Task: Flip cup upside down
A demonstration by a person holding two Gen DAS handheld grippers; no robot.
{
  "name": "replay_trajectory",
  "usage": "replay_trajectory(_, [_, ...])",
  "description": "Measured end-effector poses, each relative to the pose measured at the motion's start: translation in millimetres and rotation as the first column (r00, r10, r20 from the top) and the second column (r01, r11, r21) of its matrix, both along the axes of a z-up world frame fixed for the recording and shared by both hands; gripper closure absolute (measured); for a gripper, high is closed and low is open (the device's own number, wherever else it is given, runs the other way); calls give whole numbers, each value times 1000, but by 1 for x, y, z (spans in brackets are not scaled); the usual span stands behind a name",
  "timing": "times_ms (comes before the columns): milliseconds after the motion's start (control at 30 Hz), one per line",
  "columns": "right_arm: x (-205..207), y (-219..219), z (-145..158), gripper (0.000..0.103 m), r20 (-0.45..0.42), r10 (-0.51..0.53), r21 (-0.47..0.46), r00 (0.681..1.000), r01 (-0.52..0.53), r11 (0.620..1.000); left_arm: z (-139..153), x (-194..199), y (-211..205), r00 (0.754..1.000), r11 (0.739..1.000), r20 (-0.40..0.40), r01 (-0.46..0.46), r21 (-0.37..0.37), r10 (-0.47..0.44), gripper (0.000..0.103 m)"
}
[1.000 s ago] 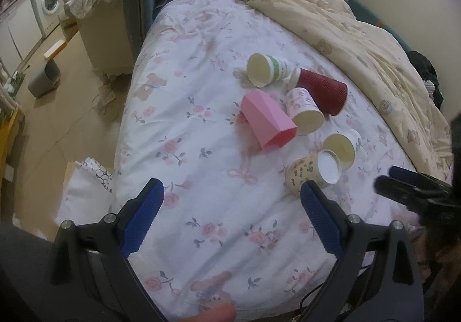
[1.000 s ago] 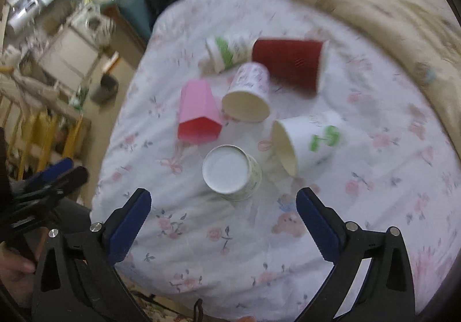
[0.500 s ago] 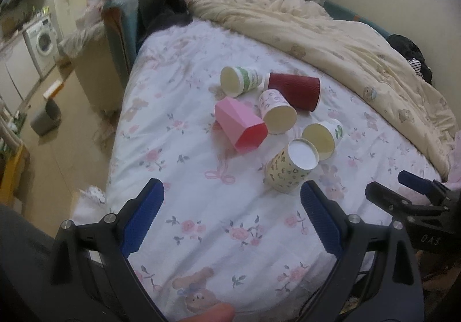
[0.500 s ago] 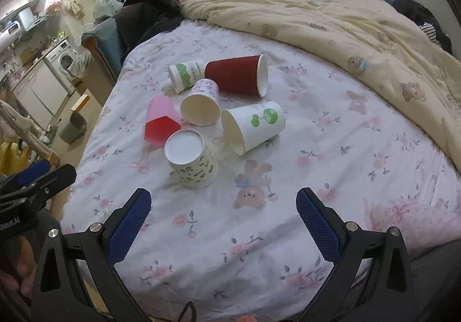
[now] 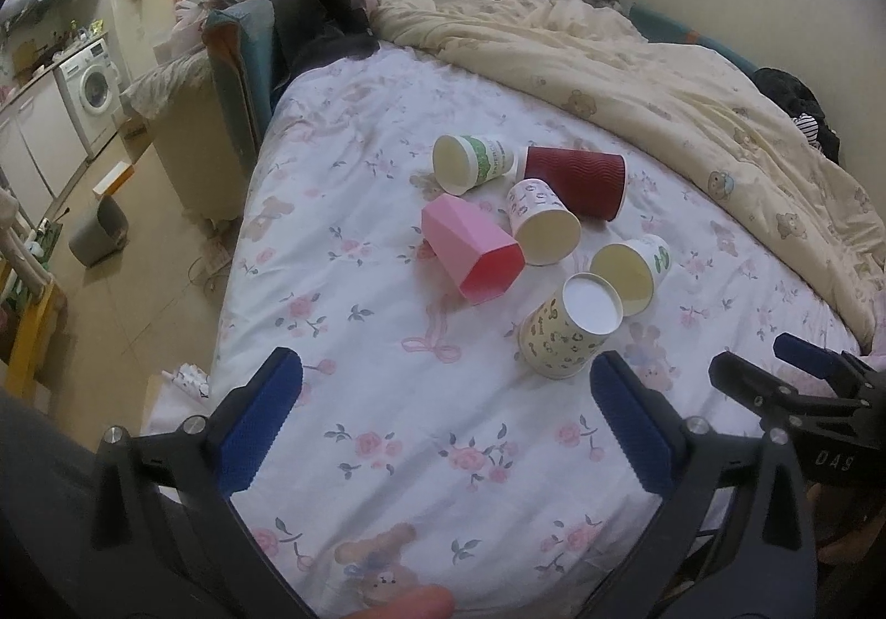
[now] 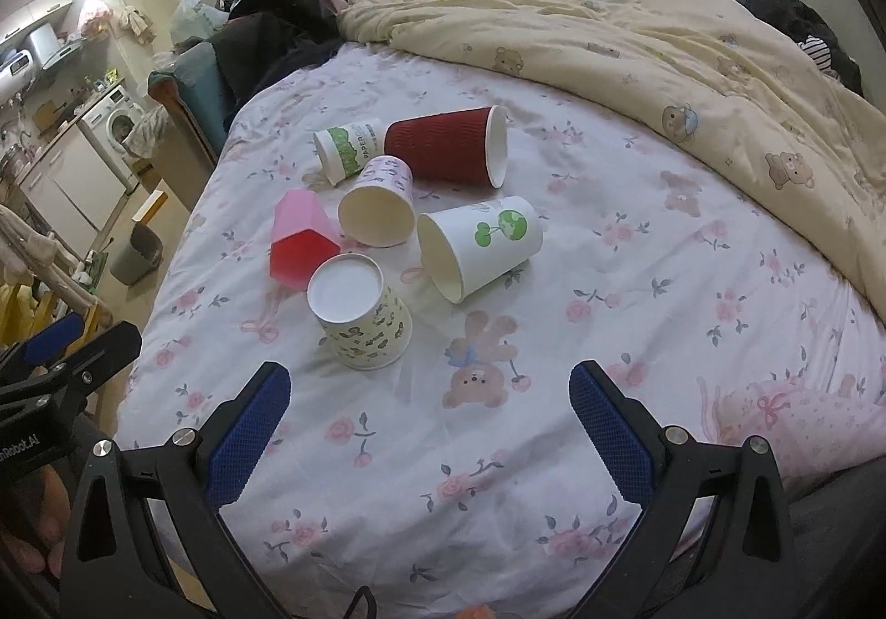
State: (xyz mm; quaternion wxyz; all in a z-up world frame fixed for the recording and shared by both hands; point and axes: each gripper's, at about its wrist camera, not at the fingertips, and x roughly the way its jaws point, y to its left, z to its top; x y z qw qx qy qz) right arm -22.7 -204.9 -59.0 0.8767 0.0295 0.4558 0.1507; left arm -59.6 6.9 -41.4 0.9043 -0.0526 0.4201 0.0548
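Six cups (image 6: 360, 320) sit clustered on the flowery bedsheet (image 6: 637, 287); left gripper (image 5: 443, 414) and right gripper (image 6: 429, 425) both hover wide open, empty.

Six cups on the bed (image 6: 637, 342): one pink (image 6: 302, 240), one red (image 6: 448, 151), four paper ones, namely patterned (image 6: 362, 311), tree-print (image 6: 479, 245), lilac-print (image 6: 379, 206) and green-banded (image 6: 349, 148). One washing machine (image 5: 91, 84) far left, one grey bin (image 5: 99, 231).

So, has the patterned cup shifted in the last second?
No. The patterned cup sits base-up in front of the pink cup, beside the mouth of the tree-print cup, as before; only the view changed.
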Motion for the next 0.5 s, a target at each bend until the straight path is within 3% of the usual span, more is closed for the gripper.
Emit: replay_trajectory(500, [0,-1,3,0,4,-3,-1,1000,3,1000,-2,0,1,1000,1000,-17,-8,-6,8,0])
